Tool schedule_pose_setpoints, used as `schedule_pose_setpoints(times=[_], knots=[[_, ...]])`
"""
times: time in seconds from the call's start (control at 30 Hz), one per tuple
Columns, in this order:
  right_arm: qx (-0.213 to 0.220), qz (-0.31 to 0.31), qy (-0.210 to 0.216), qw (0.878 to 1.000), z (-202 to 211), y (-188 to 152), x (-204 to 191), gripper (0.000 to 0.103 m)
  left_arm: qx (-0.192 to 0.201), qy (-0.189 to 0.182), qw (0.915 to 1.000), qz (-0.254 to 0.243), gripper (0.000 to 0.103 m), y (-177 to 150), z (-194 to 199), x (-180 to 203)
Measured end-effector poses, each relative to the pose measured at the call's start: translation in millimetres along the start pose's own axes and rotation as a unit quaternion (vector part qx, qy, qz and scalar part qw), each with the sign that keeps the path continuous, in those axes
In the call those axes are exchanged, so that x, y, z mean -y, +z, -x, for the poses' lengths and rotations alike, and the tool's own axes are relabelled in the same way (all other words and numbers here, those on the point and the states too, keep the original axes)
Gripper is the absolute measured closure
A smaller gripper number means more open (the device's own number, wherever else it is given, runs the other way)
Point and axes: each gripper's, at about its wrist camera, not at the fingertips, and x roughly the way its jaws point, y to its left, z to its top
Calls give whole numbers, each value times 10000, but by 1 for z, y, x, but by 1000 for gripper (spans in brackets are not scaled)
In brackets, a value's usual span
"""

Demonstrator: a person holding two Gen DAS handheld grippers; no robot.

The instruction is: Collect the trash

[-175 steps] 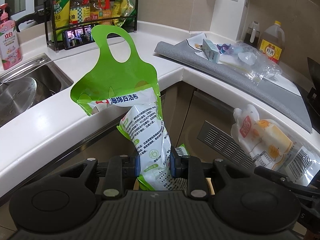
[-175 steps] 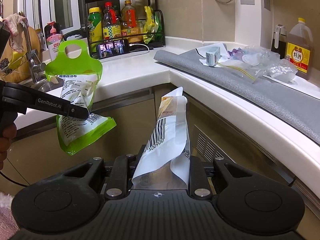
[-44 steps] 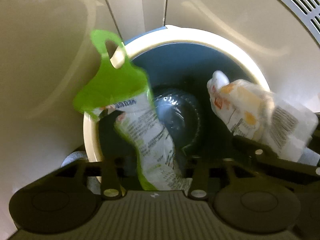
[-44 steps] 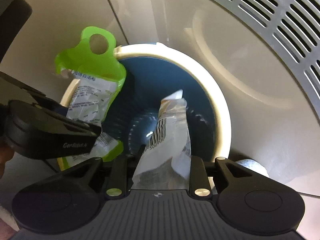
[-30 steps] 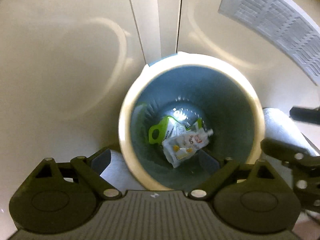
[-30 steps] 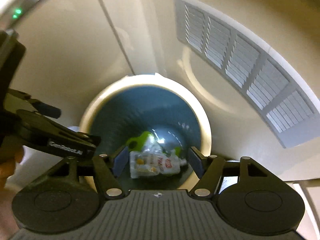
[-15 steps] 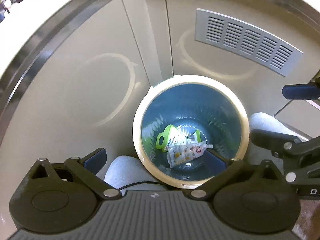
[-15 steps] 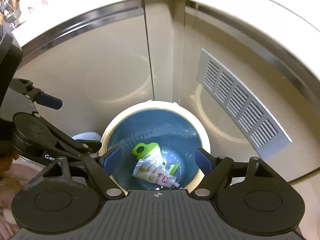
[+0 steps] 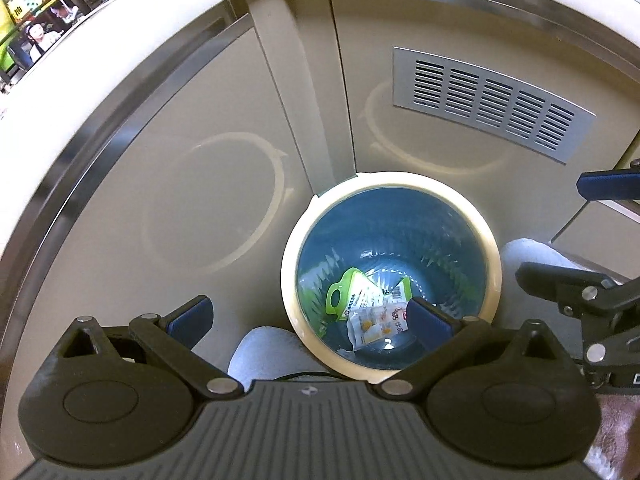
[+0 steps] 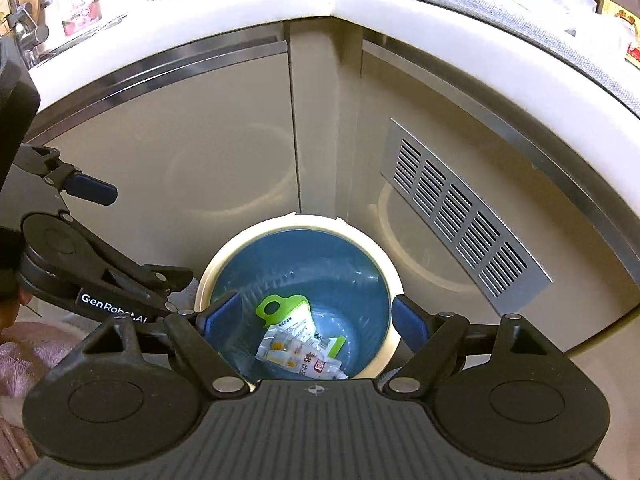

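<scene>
I see L gripper (image 9: 308, 314) and R gripper (image 10: 316, 318) above the bin (image 10: 224, 264), jaws wide, just opened, empty. Green pouch (image 10: 286, 312) and white pouch (image 10: 298, 354) lie at bin bottom.

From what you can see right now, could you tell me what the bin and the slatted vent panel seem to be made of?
Bin: probably plastic, with a smooth cream rim and a blue inner wall carrying soft highlights.
Vent panel: looks like brushed metal, silver-grey with a dull sheen and crisp punched slots, though silver-painted plastic cannot be ruled out.

Both tools (image 9: 308, 316) (image 10: 316, 320) spread wide, seemingly empty.
</scene>
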Motion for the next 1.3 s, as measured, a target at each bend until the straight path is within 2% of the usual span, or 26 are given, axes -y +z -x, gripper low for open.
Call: schedule_pose_setpoints(times=[1.3], knots=[[-114,-60,37,9999,-12,-3,2,19,-17,24,10000,-25,0,-3,-7,1]])
